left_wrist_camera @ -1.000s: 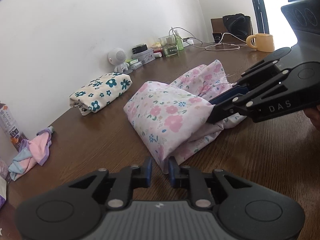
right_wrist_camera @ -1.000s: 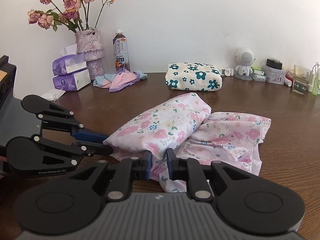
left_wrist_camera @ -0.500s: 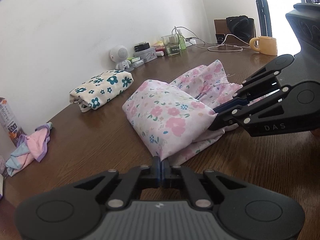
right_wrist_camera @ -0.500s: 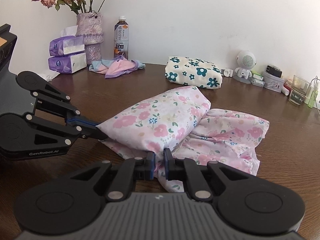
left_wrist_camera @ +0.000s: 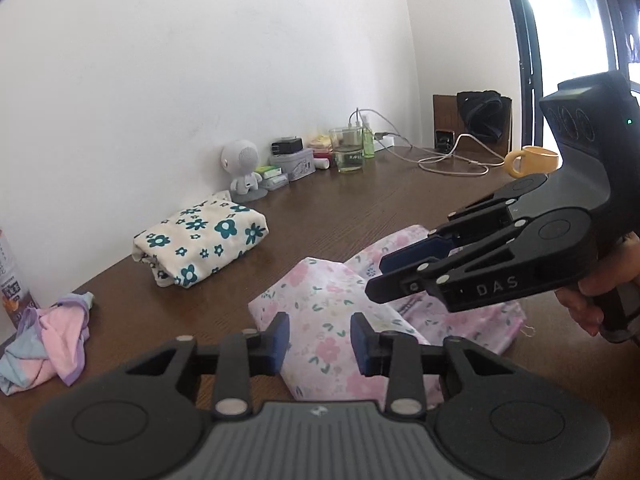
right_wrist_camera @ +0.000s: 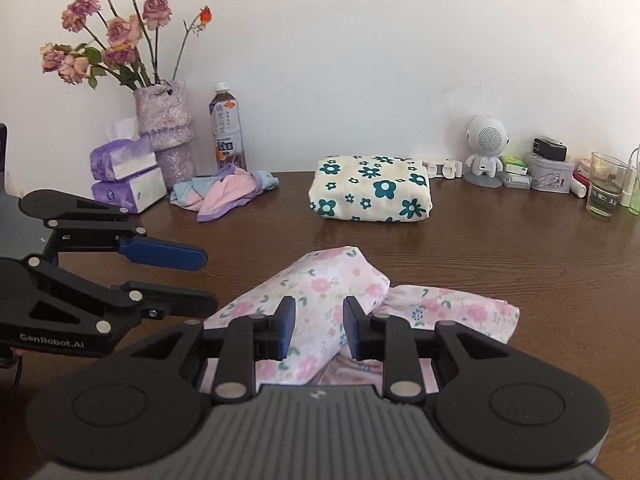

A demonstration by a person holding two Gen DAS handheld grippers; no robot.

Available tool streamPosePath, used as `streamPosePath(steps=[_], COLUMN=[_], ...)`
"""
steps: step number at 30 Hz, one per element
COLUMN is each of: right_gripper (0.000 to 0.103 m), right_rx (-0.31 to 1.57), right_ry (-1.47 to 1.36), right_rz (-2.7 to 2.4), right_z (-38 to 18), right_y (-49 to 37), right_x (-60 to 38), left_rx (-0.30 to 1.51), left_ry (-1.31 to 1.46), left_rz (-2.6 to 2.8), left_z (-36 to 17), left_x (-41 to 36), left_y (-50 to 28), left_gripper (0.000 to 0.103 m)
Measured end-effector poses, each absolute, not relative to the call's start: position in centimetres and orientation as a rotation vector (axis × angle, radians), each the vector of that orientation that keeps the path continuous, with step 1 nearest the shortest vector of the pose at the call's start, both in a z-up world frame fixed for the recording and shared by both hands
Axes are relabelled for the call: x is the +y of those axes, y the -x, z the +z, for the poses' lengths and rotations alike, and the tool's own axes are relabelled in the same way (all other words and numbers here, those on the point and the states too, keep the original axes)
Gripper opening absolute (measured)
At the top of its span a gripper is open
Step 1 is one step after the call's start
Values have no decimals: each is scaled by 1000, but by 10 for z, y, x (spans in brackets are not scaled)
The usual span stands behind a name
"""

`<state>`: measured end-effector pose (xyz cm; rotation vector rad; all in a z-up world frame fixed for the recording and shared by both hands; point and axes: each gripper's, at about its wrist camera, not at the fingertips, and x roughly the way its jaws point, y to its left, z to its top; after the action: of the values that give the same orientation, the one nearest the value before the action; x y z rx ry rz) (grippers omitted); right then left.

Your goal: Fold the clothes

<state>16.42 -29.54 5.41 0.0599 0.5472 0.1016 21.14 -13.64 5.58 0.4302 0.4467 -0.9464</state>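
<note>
Both my grippers, left [left_wrist_camera: 319,338] and right [right_wrist_camera: 319,328], are opening, jaws empty above the pink floral cotton garment [right_wrist_camera: 320,300]. It lies half-folded on the brown wooden table [right_wrist_camera: 520,248], presumably so the fold can settle.

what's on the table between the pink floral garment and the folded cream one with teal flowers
Nothing: in the right wrist view only bare brown table separates the pink floral garment from the folded cream garment.

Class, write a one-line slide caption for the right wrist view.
Both grippers, right gripper and left gripper, jaws opening, above a pink floral garment on the wooden table.
</note>
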Motion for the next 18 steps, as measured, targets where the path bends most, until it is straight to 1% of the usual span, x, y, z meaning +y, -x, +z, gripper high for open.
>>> streamPosePath(steps=[1,3,4,6,9,12,13,16,17,18], right_gripper=[26,26,26,26,26,26,21,19,19,19], right_rx=[563,595,611,578,543,599,620,599,578,558], right_ry=[-61,-63,-64,-79,-88,-54,-41,-65,-79,-95], right_rz=[106,115,120,121,122,103,95,101,104,105], right_z=[51,44,40,46,55,46,42,41,45,49], right_y=[-170,-182,-188,-192,-207,-233,-242,-239,-235,-230], right_x=[-297,-300,-301,-306,-310,-306,-304,-307,-309,-311], left_rx=[468,503,511,500,491,510,518,529,526,523], left_ry=[-443,-456,-450,-406,-375,-381,-383,-369,-353,-338], left_rz=[-941,-932,-929,-925,-916,-909,-905,-898,-894,-890], left_z=[50,41,40,46,50,46,43,42,44,47], left_x=[-143,-150,-152,-150,-156,-166,-165,-156,-152,-148], left_y=[-218,-229,-234,-242,-254,-265,-266,-269,-269,-269], left_gripper=[9,9,12,14,20,20,20,20,21,26])
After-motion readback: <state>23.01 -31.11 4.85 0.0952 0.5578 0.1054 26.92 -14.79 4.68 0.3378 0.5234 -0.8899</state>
